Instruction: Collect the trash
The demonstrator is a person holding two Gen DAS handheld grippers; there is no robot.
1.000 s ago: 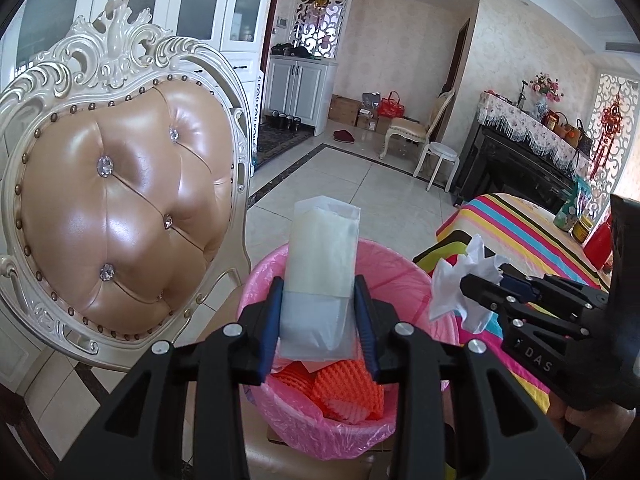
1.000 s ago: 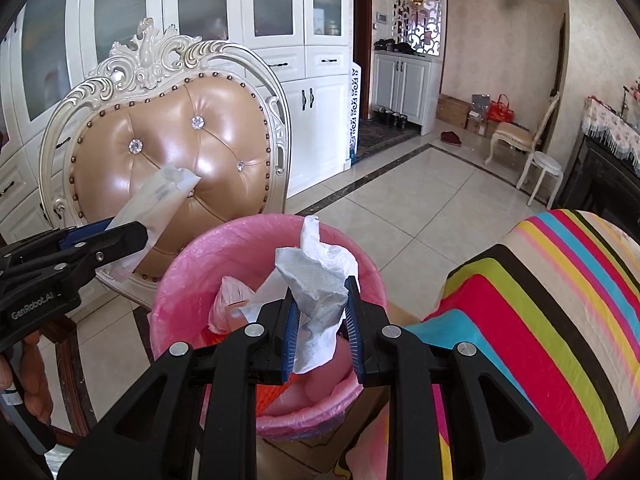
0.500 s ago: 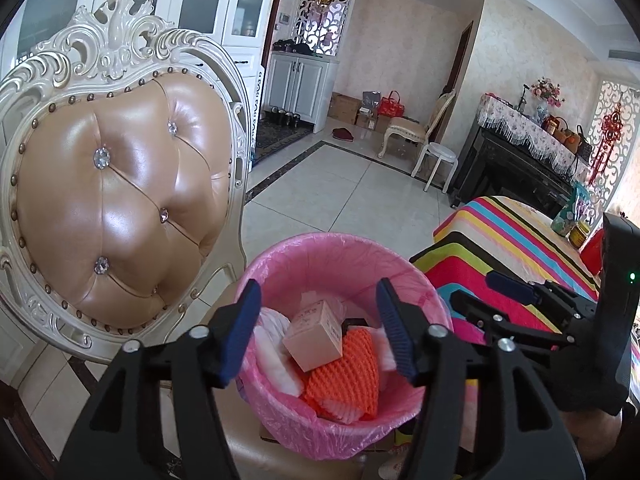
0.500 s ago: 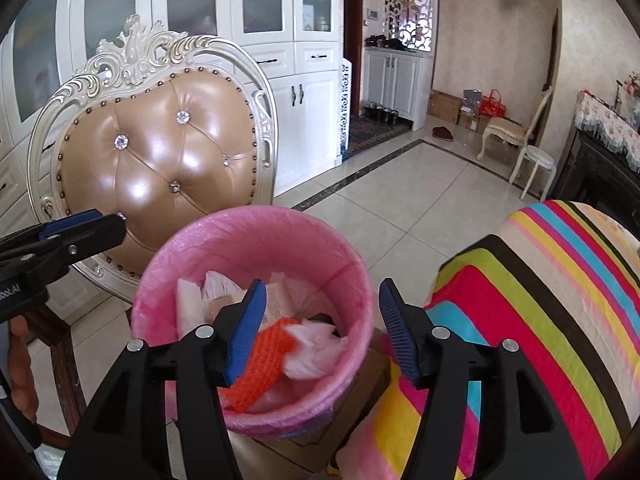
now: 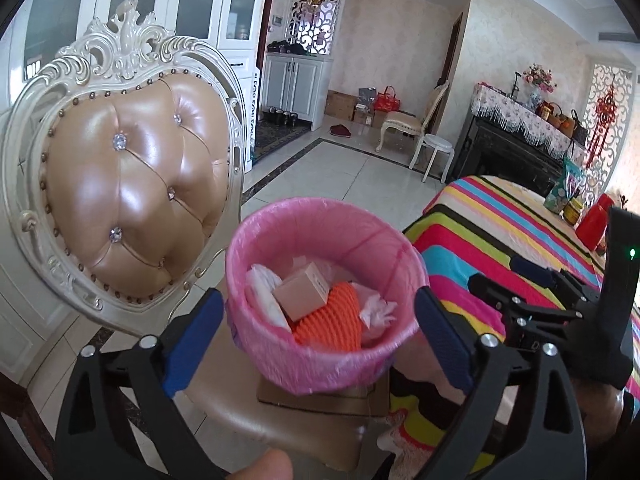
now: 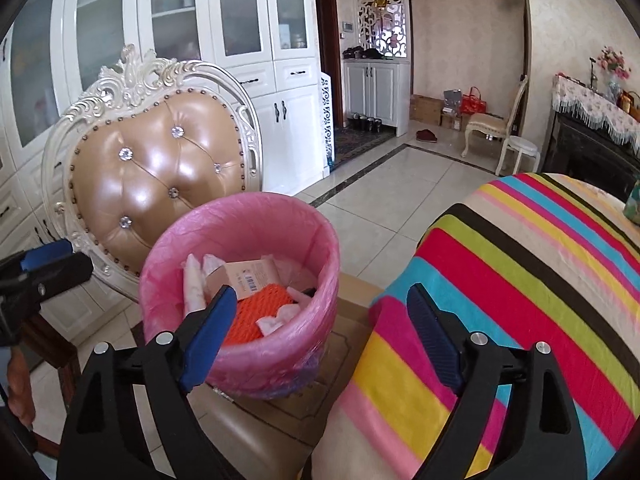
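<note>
**Both grippers empty above the pink-lined bin**

The left gripper has its jaws spread wide after just opening, and nothing sits between the blue pads. In the left wrist view the bin, lined with a pink bag, fills the gap between the fingers, lying beyond and below them, its near wall bulging toward 6 o'clock. The pads stand apart from the rim, one at 9 o'clock of the bin, the other at 3 o'clock.

The trash lies inside the bin: a small tan box near the middle, an orange foam net at 5 o'clock of the box, a white packet leaning on the wall at 9 o'clock, and crumpled white tissue at 3 o'clock.

The right gripper is likewise wide open, its jaws having just parted, and holds nothing. In the right wrist view the bin lies toward 10 o'clock of the gap; the left pad overlaps its near rim in the picture, while the right pad hangs over the striped tablecloth at 3 o'clock. The box shows a barcode there.

The bin stands on a flat piece of cardboard on the seat of an ornate chair, whose tufted back rises at 10 o'clock. The tablecloth's edge lies just beside the bin.
</note>
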